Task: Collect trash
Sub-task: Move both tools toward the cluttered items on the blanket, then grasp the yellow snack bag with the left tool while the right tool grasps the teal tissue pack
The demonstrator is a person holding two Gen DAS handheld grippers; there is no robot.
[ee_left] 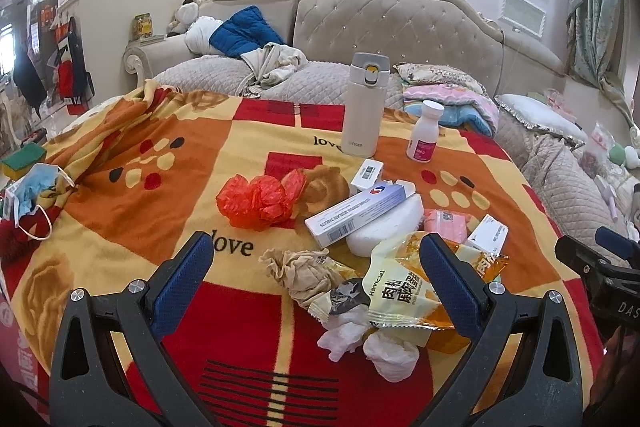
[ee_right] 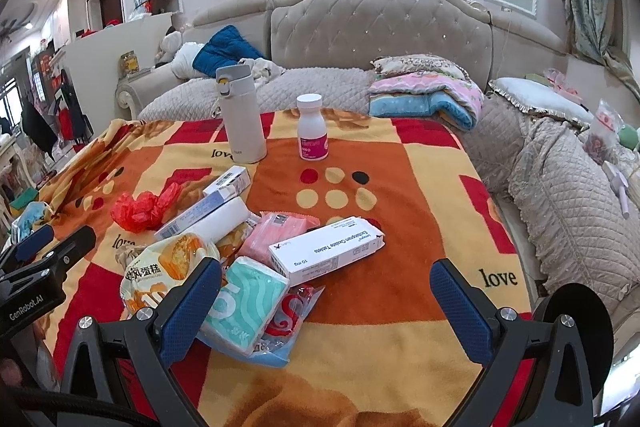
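Note:
A pile of litter lies on the patterned blanket (ee_left: 120,187). My left gripper (ee_left: 320,267) is open above crumpled brown paper (ee_left: 304,275), a yellow snack wrapper (ee_left: 404,291) and white tissues (ee_left: 372,343). Farther back sit a red plastic bag (ee_left: 260,201) and a long medicine box (ee_left: 360,211). My right gripper (ee_right: 328,299) is open and holds nothing; its left finger is beside a teal tissue pack (ee_right: 244,303). Beyond that lie a white tablet box (ee_right: 328,255), a pink packet (ee_right: 276,231) and the snack wrapper (ee_right: 168,271).
A white thermos (ee_left: 364,105) and a pill bottle (ee_left: 424,133) stand upright at the blanket's far side. A blue face mask (ee_left: 34,191) lies at the left edge. Folded quilts (ee_right: 424,99) and a padded headboard (ee_right: 380,27) rise behind.

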